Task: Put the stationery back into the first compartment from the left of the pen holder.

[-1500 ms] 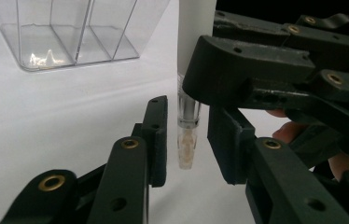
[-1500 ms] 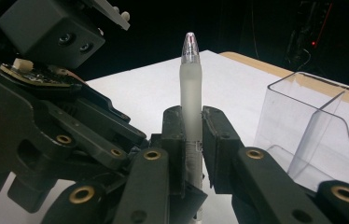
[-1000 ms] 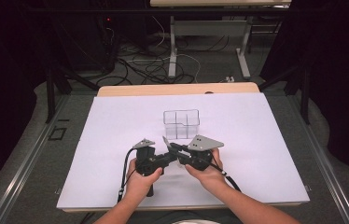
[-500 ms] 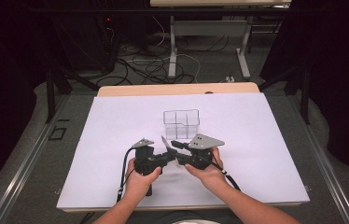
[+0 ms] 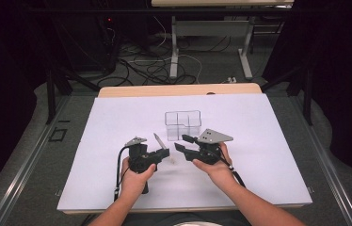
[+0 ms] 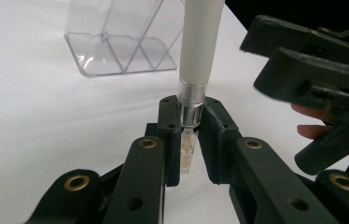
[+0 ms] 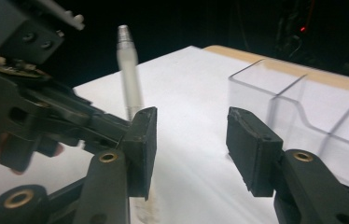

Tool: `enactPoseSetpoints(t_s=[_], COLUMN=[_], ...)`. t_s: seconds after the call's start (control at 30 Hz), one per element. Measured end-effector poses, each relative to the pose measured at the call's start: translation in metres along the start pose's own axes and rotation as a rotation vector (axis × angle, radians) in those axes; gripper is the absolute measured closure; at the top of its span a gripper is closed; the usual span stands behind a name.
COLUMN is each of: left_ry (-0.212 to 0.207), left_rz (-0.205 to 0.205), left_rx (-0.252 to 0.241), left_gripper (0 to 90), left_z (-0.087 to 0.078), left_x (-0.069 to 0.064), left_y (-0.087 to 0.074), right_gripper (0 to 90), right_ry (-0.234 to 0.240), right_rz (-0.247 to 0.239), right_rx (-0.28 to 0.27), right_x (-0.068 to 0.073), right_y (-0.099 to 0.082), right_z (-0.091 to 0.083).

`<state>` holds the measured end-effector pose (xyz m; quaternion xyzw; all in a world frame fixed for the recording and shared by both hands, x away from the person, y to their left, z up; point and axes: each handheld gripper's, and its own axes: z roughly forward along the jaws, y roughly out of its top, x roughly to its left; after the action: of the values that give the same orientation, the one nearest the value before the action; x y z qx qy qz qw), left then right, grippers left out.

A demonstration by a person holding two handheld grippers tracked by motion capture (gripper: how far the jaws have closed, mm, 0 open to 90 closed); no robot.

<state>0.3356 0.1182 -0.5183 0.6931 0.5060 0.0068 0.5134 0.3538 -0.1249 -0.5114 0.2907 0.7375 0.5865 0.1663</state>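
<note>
**White sheet, clear box, one pen gripped**

White paper covers the surface [image 5: 268, 155], whose bare wooden edge shows at 12 o'clock. Near the middle of the sheet stands a clear plastic organizer [image 5: 182, 124], split by inner walls into compartments; in the left gripper view it sits toward 11 o'clock [image 6: 116, 42], in the right gripper view toward 3 o'clock [image 7: 312, 116].

At 6 o'clock from the organizer, two hands hold the tools close together. The left hand [image 5: 134, 176] carries the left gripper [image 6: 191, 140], its fingers closed on a pen [image 6: 199, 42]. The clamp falls on the pen's clear lower section, and the frosted white barrel rises up and away from the fingers. From above, the pen [image 5: 158, 140] slants toward 11 o'clock, just beside the organizer's near left corner and apart from it.

The right hand [image 5: 216, 167] carries the right gripper [image 7: 191, 135], fingers spread wide with nothing between them. It points toward 9 o'clock at the left gripper [image 5: 162, 153]. In the right gripper view the pen [image 7: 129, 70] stands just beyond the right gripper's left finger [image 7: 140, 144].
</note>
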Motion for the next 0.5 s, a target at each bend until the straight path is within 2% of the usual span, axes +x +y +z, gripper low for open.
enactPoseSetpoints(t_s=[0.07,0.1,0.17,0.23,0.37,0.5], left_ry=[0.003,0.004,0.006,0.012,0.021,0.026], left_rz=[-0.005,-0.008,-0.013,-0.014,-0.028,-0.036], left_rx=[-0.003,-0.009,-0.018,-0.02,-0.043,-0.052], left_gripper=[79.4,79.4,79.4,79.3,79.4,79.4], left_z=[-0.002,-0.003,-0.005,-0.007,-0.011,-0.015], left_x=[0.002,0.003,0.004,0.006,0.01,0.014], left_y=[0.001,0.002,0.002,0.004,0.005,0.008], right_gripper=[51.9,51.4,49.4,45.3,32.1,18.1], right_ry=[-0.01,-0.028,-0.031,-0.052,-0.096,-0.136], right_rz=[-0.008,-0.003,0.027,0.029,0.031,0.051], right_rx=[-0.003,0.001,-0.001,0.013,0.023,0.076], right_x=[-0.002,-0.005,-0.009,-0.013,-0.022,-0.032], right_y=[0.0,0.001,0.001,0.002,0.005,0.004], right_z=[-0.001,-0.003,-0.005,-0.008,-0.014,-0.024])
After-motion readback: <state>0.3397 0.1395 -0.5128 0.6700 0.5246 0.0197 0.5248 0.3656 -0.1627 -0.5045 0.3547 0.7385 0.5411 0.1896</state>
